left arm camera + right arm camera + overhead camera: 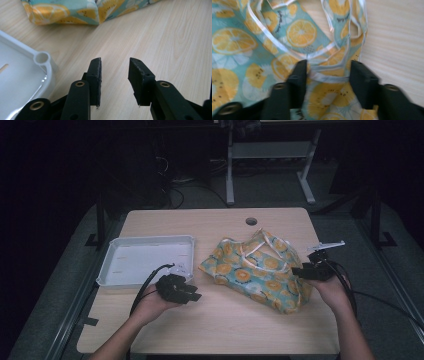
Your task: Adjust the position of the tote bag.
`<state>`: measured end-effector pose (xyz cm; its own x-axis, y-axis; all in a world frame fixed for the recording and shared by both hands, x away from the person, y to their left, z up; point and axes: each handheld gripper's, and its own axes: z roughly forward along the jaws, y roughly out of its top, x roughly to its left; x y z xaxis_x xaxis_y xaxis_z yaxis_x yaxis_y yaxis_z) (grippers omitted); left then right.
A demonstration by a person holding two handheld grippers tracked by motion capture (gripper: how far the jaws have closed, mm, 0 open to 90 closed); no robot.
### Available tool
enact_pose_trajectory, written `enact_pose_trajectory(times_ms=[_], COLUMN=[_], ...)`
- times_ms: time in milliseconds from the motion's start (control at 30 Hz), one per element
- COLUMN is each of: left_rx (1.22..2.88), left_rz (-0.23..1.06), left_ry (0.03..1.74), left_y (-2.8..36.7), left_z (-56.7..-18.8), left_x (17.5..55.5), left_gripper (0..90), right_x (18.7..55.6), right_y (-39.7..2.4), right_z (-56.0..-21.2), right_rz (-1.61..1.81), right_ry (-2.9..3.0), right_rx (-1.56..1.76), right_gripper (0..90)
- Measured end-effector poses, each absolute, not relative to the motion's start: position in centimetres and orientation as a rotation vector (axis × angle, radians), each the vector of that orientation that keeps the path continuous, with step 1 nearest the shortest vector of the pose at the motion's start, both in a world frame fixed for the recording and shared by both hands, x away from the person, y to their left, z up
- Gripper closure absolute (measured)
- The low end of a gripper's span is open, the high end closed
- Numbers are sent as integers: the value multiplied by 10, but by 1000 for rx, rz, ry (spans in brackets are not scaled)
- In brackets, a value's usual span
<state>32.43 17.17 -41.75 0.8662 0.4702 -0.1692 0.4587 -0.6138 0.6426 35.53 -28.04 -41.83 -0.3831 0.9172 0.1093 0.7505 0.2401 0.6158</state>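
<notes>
High view: bag (257, 270) mid-table, tray (145, 260) to its left. Left gripper (187, 292) below tray, right gripper (299, 270) at bag's right edge.
Left gripper view: jaws parted, empty, over bare table (150, 37).
Right gripper view: jaws spread, bag fabric between, not clamped.

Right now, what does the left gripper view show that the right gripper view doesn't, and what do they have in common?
The left gripper view has the white tray's corner at its left and the left hand-held gripper, jaws open over bare table, nothing between them.

The right gripper view has the right hand-held gripper, jaws open with a ribbon-edged fold of fabric between them, plus the bag's ribbon handles.

Both share the orange-slice print bag, seen close up in the right gripper view, and the pale wooden table.
</notes>
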Motion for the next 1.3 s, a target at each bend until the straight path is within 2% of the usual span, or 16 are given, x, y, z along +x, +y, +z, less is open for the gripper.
enact_pose_trajectory(times_ms=[133, 200, 267, 533, 600, 667, 767, 900, 1033, 1300], left_rx=[2306, 2305, 2296, 2258, 2254, 2242, 2262, 2275, 2295, 2329], left_rz=[21, 30, 35, 83, 96, 112, 144, 164, 171, 145], left_ry=[675, 668, 677, 699, 713, 730, 736, 750, 769, 819], left_y=[168, 166, 164, 148, 142, 135, 125, 109, 92, 70], left_z=[-410, -406, -401, -373, -367, -363, -359, -360, -368, -396], left_x=[329, 331, 335, 368, 380, 393, 413, 439, 462, 490], left_gripper=[606, 597, 592, 567, 559, 549, 527, 490, 462, 420], right_x=[356, 356, 357, 353, 352, 350, 348, 347, 348, 350], right_y=[-282, -281, -281, -283, -284, -285, -285, -285, -284, -286], right_z=[-426, -429, -431, -425, -424, -423, -420, -421, -429, -442], right_rz=[844, 819, 805, 804, 800, 813, 812, 801, 771, 732], right_ry=[2264, 2272, 2286, 2256, 2242, 2234, 2216, 2209, 2228, 2269], right_rx=[1549, 1545, 1535, 1511, 1518, 1523, 1543, 1573, 1606, 1640], right_gripper=[783, 861, 884, 886, 791, 619, 499, 428, 453, 724])
